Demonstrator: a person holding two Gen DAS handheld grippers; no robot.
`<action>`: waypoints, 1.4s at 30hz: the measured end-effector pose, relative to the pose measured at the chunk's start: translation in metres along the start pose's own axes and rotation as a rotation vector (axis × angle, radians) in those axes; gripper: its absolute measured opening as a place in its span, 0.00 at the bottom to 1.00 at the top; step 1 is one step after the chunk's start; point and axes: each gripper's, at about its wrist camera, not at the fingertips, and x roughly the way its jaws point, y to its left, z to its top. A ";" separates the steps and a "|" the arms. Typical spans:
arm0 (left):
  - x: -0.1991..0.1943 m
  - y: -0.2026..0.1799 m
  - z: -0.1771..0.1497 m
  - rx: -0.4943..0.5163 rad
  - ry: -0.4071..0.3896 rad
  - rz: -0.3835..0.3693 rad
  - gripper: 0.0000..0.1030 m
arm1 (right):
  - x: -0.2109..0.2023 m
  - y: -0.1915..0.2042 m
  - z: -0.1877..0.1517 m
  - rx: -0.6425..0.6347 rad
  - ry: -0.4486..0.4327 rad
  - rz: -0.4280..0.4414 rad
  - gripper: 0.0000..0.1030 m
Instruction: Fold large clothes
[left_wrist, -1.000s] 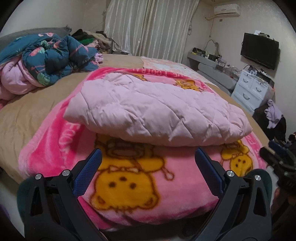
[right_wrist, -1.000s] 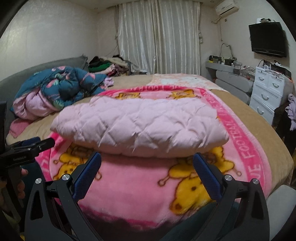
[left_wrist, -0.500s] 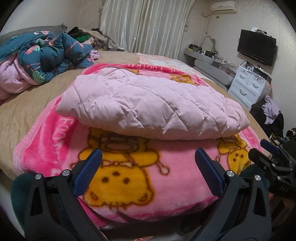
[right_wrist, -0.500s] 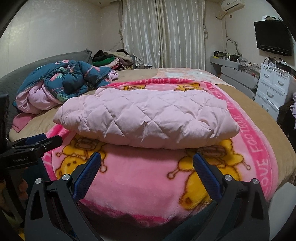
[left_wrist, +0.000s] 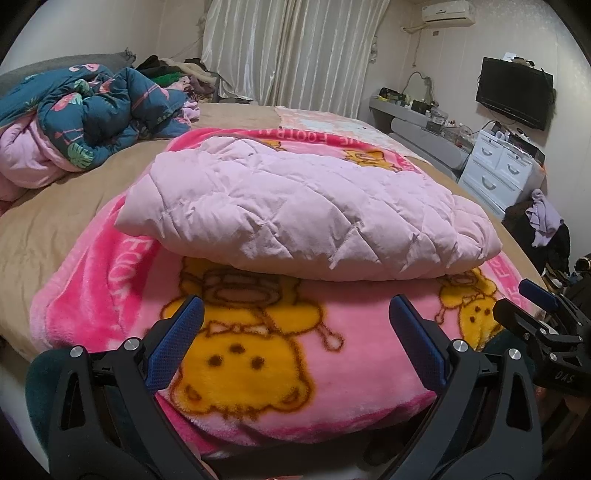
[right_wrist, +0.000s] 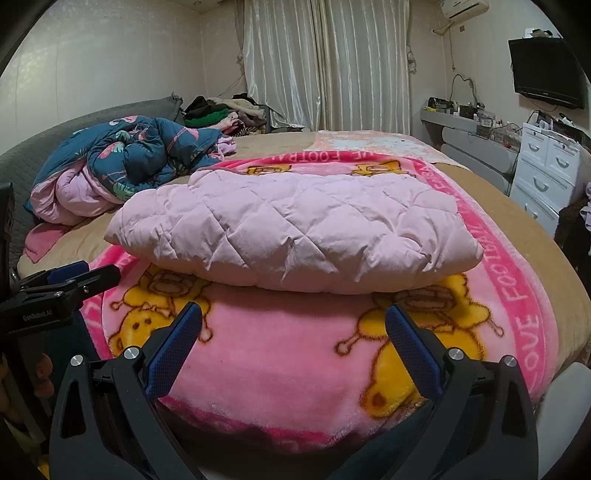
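Observation:
A pale pink quilted jacket (left_wrist: 306, 214) (right_wrist: 295, 229) lies folded into a thick rectangle on a pink cartoon-bear blanket (left_wrist: 258, 362) (right_wrist: 280, 362) spread over the bed. My left gripper (left_wrist: 295, 321) hovers open over the blanket's near edge, short of the jacket, nothing between its blue pads. My right gripper (right_wrist: 293, 325) is likewise open and empty just before the jacket's front fold. Each gripper shows at the edge of the other's view: the right one (left_wrist: 535, 306) at the far right, the left one (right_wrist: 70, 280) at the far left.
A crumpled teal flamingo duvet (left_wrist: 96, 110) with pink lining sits at the bed's left. Piled clothes (right_wrist: 221, 110) lie by the curtains. White drawers (left_wrist: 498, 170), a wall TV (left_wrist: 513, 98) and a dark heap with a lilac garment (left_wrist: 543, 221) stand to the right.
Both grippers have drifted slightly forward and up toward the bed, so the folded jacket looks nearer. The jacket and blanket have not moved. Both stay open.

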 end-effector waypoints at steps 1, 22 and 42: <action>0.000 0.000 0.000 0.001 0.000 0.001 0.91 | 0.000 0.000 0.000 -0.001 -0.001 0.000 0.96; 0.000 0.002 -0.002 -0.001 0.006 0.007 0.91 | 0.001 0.000 -0.001 -0.006 0.001 0.000 0.96; -0.001 0.006 -0.001 0.001 0.007 0.008 0.91 | 0.001 0.000 -0.001 -0.006 -0.001 -0.002 0.96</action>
